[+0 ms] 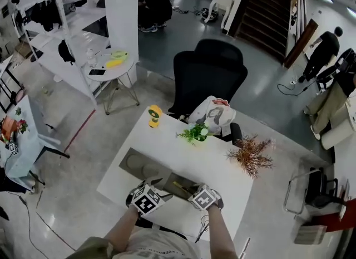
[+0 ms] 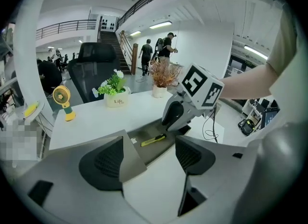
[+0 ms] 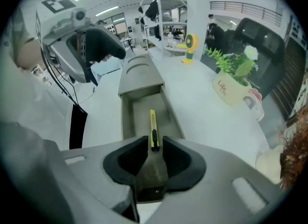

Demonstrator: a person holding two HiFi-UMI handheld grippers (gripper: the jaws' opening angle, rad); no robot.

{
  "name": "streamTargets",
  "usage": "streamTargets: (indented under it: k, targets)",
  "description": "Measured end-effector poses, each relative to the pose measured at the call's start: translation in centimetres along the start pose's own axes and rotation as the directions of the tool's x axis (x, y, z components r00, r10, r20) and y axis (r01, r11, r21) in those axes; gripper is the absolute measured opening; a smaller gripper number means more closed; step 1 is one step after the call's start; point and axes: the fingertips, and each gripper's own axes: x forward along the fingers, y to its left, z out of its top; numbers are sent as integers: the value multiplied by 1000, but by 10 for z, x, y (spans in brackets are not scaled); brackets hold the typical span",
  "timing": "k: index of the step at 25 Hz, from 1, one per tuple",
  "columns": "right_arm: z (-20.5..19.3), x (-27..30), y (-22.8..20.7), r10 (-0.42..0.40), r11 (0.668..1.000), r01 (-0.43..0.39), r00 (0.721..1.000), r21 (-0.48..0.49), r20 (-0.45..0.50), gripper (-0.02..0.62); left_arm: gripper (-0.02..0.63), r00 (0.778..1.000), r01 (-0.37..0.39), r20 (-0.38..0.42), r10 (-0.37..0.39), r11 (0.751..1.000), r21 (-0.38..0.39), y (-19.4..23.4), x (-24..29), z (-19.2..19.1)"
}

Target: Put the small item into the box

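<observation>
The right gripper (image 3: 155,141) hangs released just above the box (image 3: 126,117), its jaws a little apart and pressing on nothing. The one small item, a yellow utility knife (image 3: 153,122) with a black slider, lies flat on the floor of the box and runs from 6 to 12 o'clock in the right gripper view. The left gripper (image 2: 149,146) is spread wide and holds nothing, and a near corner of the box shows in its gap, close to the left pad.

There are two grippers, one knife and one grey box. A second grey section with curved recesses (image 3: 139,69) joins the box at its 12 o'clock end, and whether it is a lid I cannot tell. From the box in the head view, one yellow handheld fan (image 1: 155,116) stands at 11 o'clock. One green plant in a white pot (image 1: 194,134) is at 12, and one dried plant (image 1: 250,155) is at 2. One black office chair (image 1: 208,77) stands beyond them and carries a printed bundle (image 1: 214,113) too small to identify.

The knife's near end is hidden behind the right jaws, and both forearms are cut off at 6 o'clock.

The table (image 1: 133,146) is white on a glossy pale floor. The hall has a white pillar (image 1: 122,7), white racks and a dark staircase (image 1: 267,7), and two people (image 2: 147,54) stand near it
</observation>
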Motion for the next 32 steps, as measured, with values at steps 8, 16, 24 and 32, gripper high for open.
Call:
streamTargets:
  k: [8,16,24,32]
  targets:
    - [35,-90,-8,-184,966,93,901,240,392,84,324,989,-74,131,74,997,-6,11,-15,39]
    - [68,-217,-22,-460,886,223,533,406,710,84,324,928,-100,354,119,992,-72,3,-43,106]
    - [87,-288,-17,-594,784,385,240,487,767,84,322,802,-96,577,155,987,-132,-8,-74,156]
    - [96,-310,-4,-633,728,422,112,540,766,81,256,673,-200,692,262,965,-170,-18,-105,177]
